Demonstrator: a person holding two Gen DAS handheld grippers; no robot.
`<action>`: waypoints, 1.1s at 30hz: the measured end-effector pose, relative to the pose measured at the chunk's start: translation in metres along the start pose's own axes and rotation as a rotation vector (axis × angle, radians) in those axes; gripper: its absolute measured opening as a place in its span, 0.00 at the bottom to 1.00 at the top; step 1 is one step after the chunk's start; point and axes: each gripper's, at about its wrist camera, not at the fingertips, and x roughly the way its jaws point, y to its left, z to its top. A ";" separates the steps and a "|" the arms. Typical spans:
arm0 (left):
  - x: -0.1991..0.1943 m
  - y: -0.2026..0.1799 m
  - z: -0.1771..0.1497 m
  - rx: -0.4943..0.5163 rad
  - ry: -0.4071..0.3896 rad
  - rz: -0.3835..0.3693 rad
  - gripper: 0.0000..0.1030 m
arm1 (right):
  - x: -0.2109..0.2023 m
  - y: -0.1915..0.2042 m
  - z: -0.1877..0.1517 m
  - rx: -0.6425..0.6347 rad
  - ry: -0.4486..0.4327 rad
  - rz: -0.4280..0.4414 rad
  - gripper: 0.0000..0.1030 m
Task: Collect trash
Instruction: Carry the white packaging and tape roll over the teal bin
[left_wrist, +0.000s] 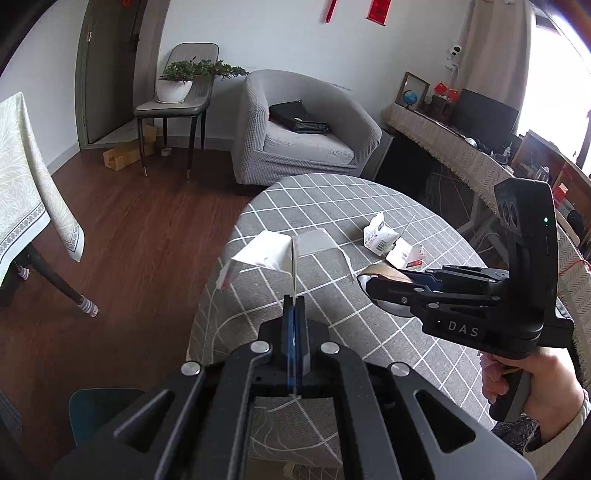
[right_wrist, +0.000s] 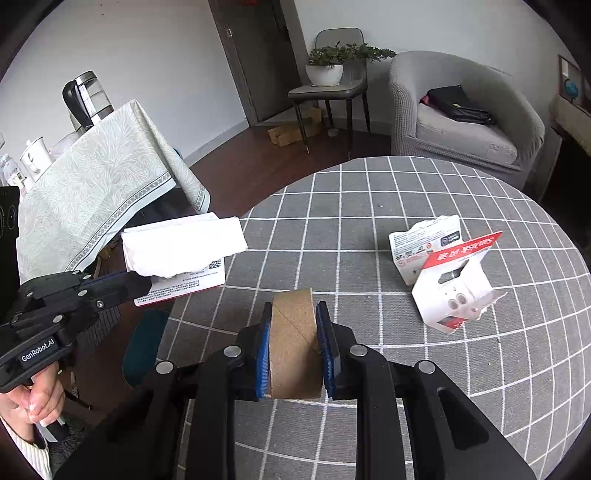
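My left gripper (left_wrist: 294, 301) is shut on the thin edge of a torn white package (left_wrist: 264, 254), held up over the left edge of the round table. In the right wrist view the same package (right_wrist: 181, 247) hangs from the left gripper (right_wrist: 147, 282) at the left. My right gripper (right_wrist: 293, 310) is shut on a brown cardboard tape core (right_wrist: 291, 350), its blue pads pressing both sides. It is also seen from the side, the right gripper (left_wrist: 369, 282) with the core (left_wrist: 384, 274). Two torn card packages (right_wrist: 424, 247) (right_wrist: 452, 295) lie on the cloth.
The round table carries a grey checked cloth (right_wrist: 369, 192). Beyond it stand a grey armchair (right_wrist: 461, 110) with a black bag and a chair with a potted plant (right_wrist: 328, 66). A table with a pale green cloth (right_wrist: 96, 192) stands left. A teal seat (right_wrist: 144, 347) sits by the table's edge.
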 end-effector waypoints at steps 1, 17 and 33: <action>-0.003 0.004 -0.001 -0.004 -0.001 0.008 0.01 | 0.001 0.004 0.001 -0.004 -0.001 0.005 0.22; -0.051 0.071 -0.027 -0.072 -0.006 0.128 0.01 | 0.023 0.081 0.021 -0.061 -0.014 0.103 0.22; -0.075 0.113 -0.049 -0.097 0.033 0.217 0.01 | 0.003 0.081 0.018 -0.126 -0.052 -0.018 0.62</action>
